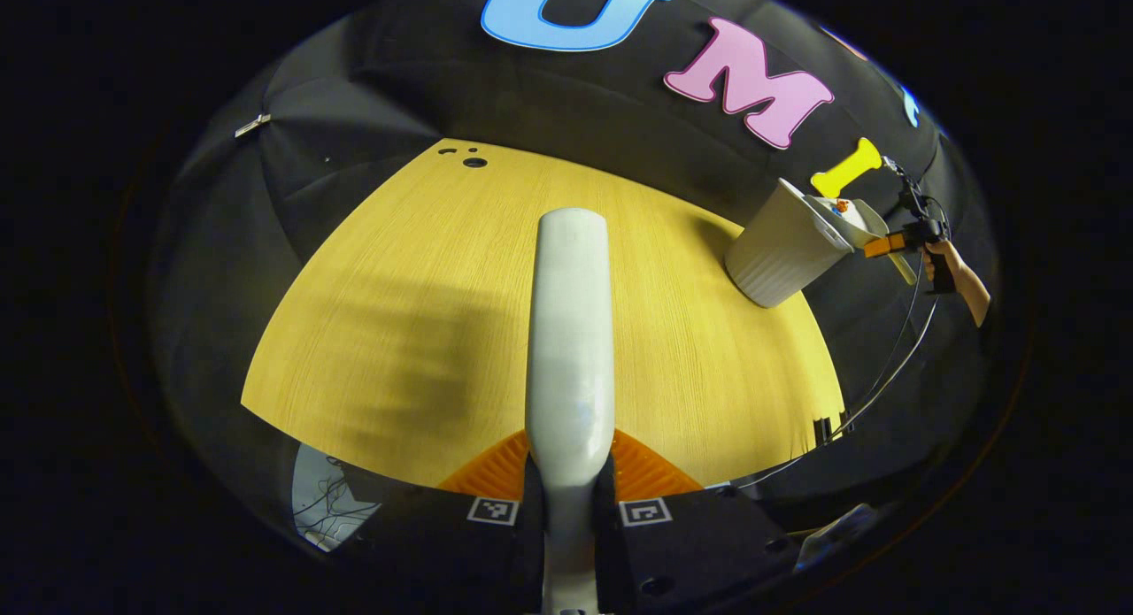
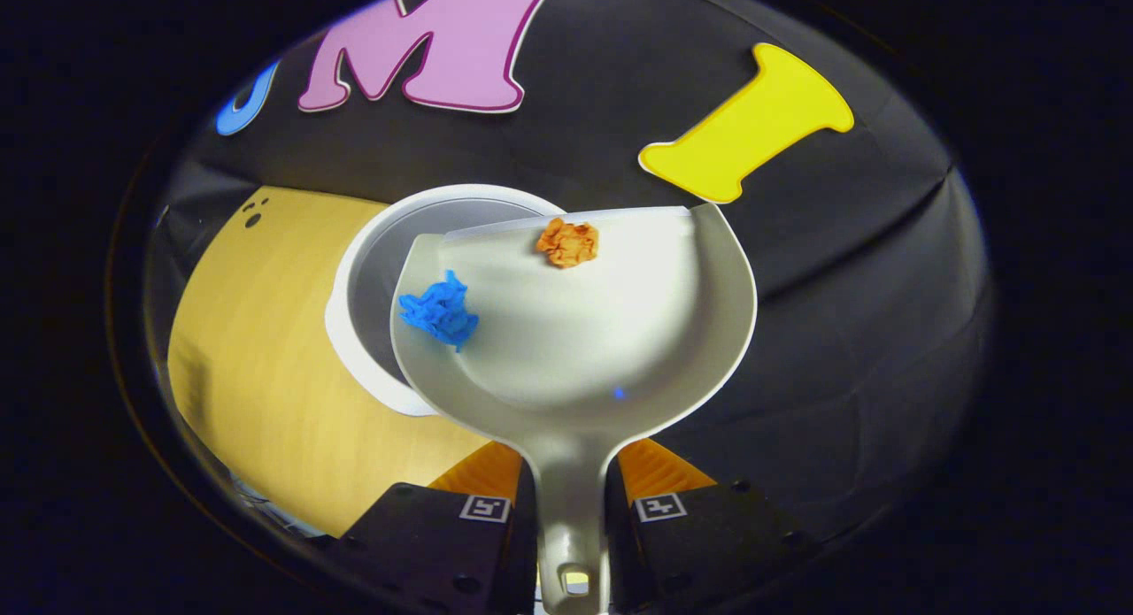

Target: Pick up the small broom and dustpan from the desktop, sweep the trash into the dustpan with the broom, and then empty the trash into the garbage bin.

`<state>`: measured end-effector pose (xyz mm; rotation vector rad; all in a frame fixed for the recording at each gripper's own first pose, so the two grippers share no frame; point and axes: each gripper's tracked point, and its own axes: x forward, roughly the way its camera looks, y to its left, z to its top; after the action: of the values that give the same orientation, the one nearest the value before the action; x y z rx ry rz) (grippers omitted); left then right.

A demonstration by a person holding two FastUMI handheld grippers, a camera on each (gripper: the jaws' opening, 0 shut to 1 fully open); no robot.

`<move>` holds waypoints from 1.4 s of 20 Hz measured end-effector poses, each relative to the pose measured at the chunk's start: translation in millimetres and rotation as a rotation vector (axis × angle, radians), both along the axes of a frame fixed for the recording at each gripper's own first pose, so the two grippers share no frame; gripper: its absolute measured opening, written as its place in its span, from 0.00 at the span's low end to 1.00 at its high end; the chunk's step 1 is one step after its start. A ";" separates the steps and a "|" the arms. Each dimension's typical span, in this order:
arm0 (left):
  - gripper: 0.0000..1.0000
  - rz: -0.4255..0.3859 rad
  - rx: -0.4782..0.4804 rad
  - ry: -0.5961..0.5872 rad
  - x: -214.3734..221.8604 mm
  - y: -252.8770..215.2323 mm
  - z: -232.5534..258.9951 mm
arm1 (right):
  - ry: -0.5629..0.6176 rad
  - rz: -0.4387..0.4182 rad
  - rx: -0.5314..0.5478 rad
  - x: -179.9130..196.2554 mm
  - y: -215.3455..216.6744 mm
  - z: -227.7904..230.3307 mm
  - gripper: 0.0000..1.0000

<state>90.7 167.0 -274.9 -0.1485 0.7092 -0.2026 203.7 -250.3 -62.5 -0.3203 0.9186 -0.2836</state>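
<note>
Left gripper (image 1: 569,491): fingers pinched on the broom (image 1: 571,332), one each side of its white handle; handle runs straight fwd from the jaws, above the table (image 1: 372,332).
Broom: held off the tabletop; bristle end not visible.
Right gripper (image 2: 571,509): fingers clamped on the dustpan (image 2: 620,332) handle, pan sticking out ahead.
Dustpan: over the bin (image 2: 372,270), front-left part overlapping the bin's open mouth; rest hangs past the rim w/ booth wall behind.
Trash: blue wad (image 2: 440,311) near pan's left wall; orange wad (image 2: 567,242) at the front lip. Both inside the pan.
Bin: white, ribbed, on far right part of table near the edge; in left gripper view (image 1: 783,243) dustpan sits at its top.
Hand (image 1: 947,270): seen in left gripper view, far right, beside bin, holding the other gripper; cable trails down from it.
</note>
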 end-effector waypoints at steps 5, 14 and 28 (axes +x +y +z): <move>0.27 0.004 -0.019 0.003 8.1 -5.1 2.2 | -0.056 0.016 -0.204 4.6 -14.4 4.7 0.36; 0.27 0.045 -0.070 0.033 21.5 -9.2 -1.4 | -0.109 0.213 -0.775 28.8 -39.9 45.8 0.36; 0.27 0.056 -0.075 0.036 27.9 -5.4 -5.8 | -0.023 0.337 -0.973 38.6 -46.7 83.0 0.36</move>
<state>118.6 161.6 -280.7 -0.2438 0.7330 -0.1737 242.3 -297.0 20.5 -1.3495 0.6319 -0.4061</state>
